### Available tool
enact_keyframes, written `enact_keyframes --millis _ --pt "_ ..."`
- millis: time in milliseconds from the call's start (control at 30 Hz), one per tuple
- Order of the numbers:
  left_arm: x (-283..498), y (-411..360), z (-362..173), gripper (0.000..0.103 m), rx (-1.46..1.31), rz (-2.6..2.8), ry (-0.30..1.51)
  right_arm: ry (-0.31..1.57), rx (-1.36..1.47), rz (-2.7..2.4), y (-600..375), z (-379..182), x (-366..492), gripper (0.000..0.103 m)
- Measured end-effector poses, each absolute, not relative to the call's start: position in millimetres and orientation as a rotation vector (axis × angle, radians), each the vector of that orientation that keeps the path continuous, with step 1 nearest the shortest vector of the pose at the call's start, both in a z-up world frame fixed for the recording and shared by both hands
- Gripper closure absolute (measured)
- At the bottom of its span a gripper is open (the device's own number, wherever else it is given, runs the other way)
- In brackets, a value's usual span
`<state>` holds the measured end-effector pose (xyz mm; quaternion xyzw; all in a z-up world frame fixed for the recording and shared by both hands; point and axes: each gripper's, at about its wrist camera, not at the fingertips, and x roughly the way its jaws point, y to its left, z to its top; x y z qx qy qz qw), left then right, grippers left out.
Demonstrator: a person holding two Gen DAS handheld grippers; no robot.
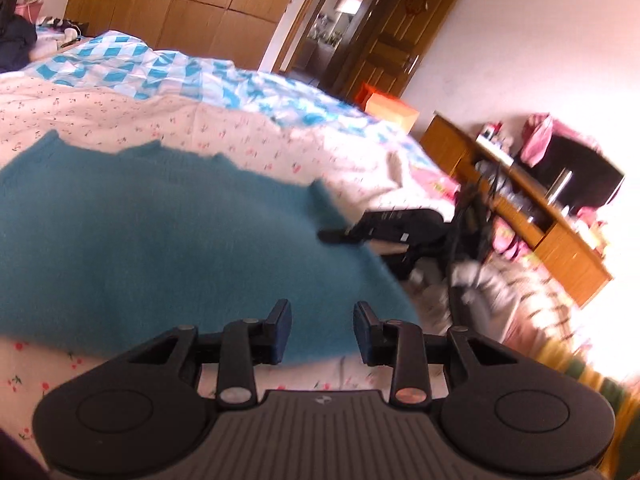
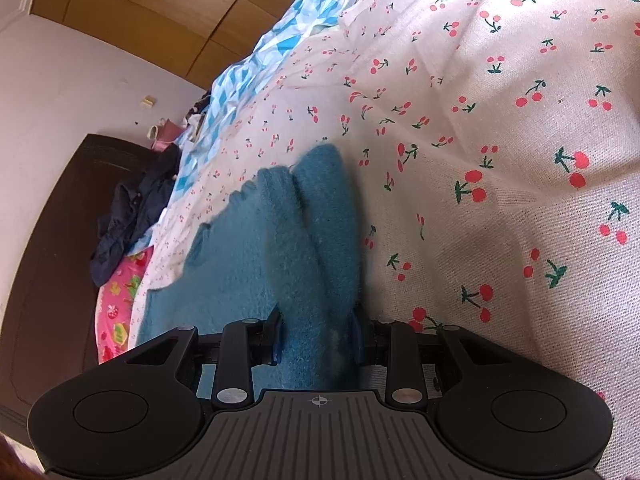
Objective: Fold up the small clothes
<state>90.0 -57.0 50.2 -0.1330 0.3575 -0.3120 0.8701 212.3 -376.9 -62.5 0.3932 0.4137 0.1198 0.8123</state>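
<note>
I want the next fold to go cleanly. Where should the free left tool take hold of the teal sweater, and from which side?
Probably at the near hem edge of the teal sweater, coming in low from the bed's near side: that edge lies flat and exposed just ahead of the left tool, whose jaws stand empty.

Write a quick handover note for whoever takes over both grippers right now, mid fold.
Left gripper: open, nothing between the pads, above the near edge of the teal sweater.
Right gripper: shut on a bunched fold of the teal sweater.
Sweater lies on the cherry-print bedsheet, mostly spread flat.
Done: one edge gathered and gripped.
Left: re-grip with the left, complete the folds, smooth it.
</note>
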Motion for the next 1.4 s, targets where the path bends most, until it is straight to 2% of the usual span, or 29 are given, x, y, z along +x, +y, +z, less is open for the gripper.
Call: enact_keyframes --millis 100,267,433,600,867,1233,1400 --pt "101.1 -47.8 61.0 0.065 -0.334 -0.646 0.713 0.880 0.836 0.252 -375.8 -61.8 210.6 0.074" --pt "87.8 -55.2 62.1 0.065 -0.137 -0.639 0.657 0.882 0.817 0.260 -374.8 -60.5 210.5 0.074" --pt "81.6 -58.3 41.8 0.063 0.020 -0.477 0.622 0.881 0.807 0.269 -375.0 -60.6 211.5 0.074" --pt "98.4 -47.2 21.7 0.063 -0.021 -0.367 0.671 0.858 0.780 0.282 -374.7 -61.0 208.4 0.074" --pt "68.2 -81.1 4.5 0.062 0.325 -0.538 0.623 0.861 0.678 0.293 -367.2 -53.1 209.2 0.074" --pt "106.1 -53.7 2.1 0.062 -0.072 -0.387 0.768 0.864 0.784 0.312 -382.2 -62.5 206.3 0.075" --pt "96.5 -56.4 -5.4 0.061 0.056 -0.329 0.747 0.866 0.776 0.315 -381.3 -61.6 207.1 0.075"
